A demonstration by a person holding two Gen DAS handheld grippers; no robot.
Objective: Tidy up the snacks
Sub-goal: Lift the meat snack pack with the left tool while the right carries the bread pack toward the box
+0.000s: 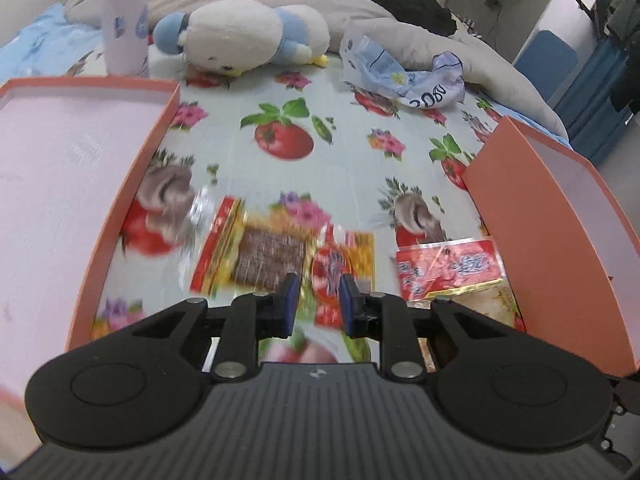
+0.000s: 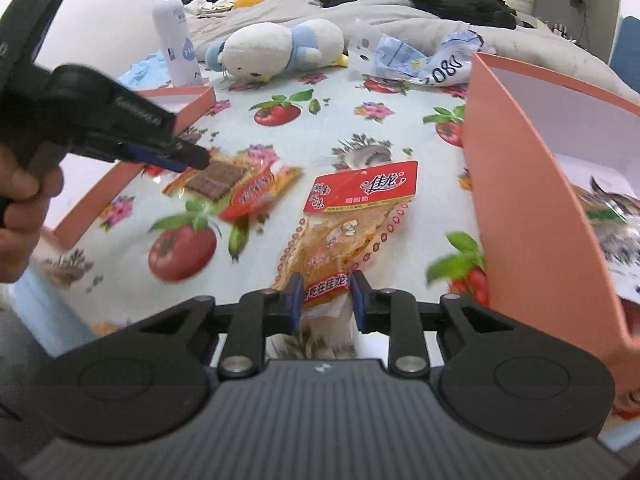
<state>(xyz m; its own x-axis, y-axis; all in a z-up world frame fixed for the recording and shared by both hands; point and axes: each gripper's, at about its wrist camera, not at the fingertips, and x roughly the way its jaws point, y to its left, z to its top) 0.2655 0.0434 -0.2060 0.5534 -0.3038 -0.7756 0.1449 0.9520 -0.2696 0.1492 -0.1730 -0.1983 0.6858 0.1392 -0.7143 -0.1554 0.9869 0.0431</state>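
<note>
Hand [image 2: 24, 200] holds left gripper [image 2: 192, 160] angled down, possibly above chocolate packet [image 2: 218, 178].

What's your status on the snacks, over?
Left gripper over brown snack pack, jaws apart. Right gripper straddling red-topped pack. Boxes both sides, path clear.

The table cover [image 2: 360, 136] is glossy, smooth plastic sheeting printed with tomatoes and flowers. At centre frame lie two snack packets in shiny, crinkled film: one [image 2: 240, 188] with a clear window, the red-topped one [image 2: 360, 208] translucent below. The salmon box [image 2: 532, 216] at right and its shallow lid [image 2: 192, 104] at upper left look like matt card with a pale paper lining. The plush bird [image 2: 280, 48] is soft, fuzzy cloth; the spray can [image 2: 174, 36] smooth and white. Both grippers are matt black plastic, the right gripper [image 2: 326, 298] with blue pads [image 2: 295, 300] and bright metal pins [image 2: 236, 363].
</note>
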